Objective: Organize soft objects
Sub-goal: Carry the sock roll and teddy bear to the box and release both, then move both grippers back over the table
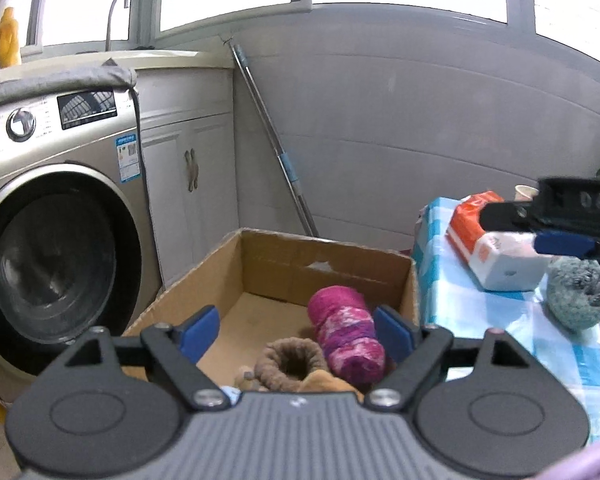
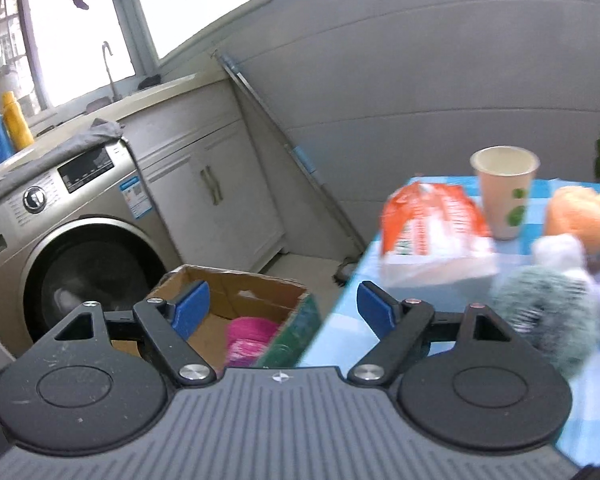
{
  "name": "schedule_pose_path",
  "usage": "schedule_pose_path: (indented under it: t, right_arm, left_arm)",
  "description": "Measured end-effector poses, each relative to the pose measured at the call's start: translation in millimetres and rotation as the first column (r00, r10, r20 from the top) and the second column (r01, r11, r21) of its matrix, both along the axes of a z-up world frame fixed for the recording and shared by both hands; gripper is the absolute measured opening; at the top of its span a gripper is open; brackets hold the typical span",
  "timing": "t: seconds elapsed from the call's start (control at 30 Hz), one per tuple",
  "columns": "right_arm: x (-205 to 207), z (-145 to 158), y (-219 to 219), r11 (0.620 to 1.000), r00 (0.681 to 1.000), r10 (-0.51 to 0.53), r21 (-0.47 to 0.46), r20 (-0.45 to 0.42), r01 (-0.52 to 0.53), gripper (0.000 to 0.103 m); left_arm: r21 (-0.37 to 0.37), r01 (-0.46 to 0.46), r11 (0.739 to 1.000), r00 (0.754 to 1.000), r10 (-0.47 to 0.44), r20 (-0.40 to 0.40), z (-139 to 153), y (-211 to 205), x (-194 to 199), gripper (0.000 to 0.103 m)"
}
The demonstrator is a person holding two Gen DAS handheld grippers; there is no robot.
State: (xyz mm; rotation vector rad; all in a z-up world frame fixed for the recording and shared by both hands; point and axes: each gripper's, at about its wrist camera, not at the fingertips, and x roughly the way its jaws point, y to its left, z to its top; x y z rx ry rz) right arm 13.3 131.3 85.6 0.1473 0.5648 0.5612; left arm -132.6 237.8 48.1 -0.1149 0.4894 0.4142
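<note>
An open cardboard box [image 1: 260,264] sits on the floor and holds a pink yarn ball [image 1: 346,334], a brown yarn ring [image 1: 290,364] and a tan soft item. My left gripper [image 1: 298,330] is open and empty above the box. On the blue checked table [image 1: 480,320] lies a grey-green yarn ball [image 1: 580,294]. My right gripper [image 2: 284,312] is open and empty over the table's left edge; it shows from the side in the left wrist view [image 1: 556,226]. The grey-green ball [image 2: 548,312], a white soft item [image 2: 560,254] and an orange plush [image 2: 584,214] lie to its right.
A tissue pack [image 2: 432,236] and a paper cup [image 2: 504,192] stand on the table. A washing machine [image 1: 60,220] and white cabinet [image 1: 192,184] are at the left. A mop handle [image 1: 272,136] leans on the grey wall.
</note>
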Motion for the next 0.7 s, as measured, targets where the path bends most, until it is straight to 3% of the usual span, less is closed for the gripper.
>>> schedule_pose_path:
  t: [0.33,0.7]
  right_arm:
    - [-34,-4,-57,0.997,0.997,-0.078,-0.027,0.000,0.078,0.103]
    - [-70,1,-115,0.988,0.987,-0.148,-0.026,0.061,0.150,0.103]
  left_arm:
    - [0.043,0.031,0.999,0.999,-0.031,-0.007,10,-32,2,0.092]
    - [0.122,0.074,0.990,0.997,-0.074,-0.010,22,-82,6,0.097]
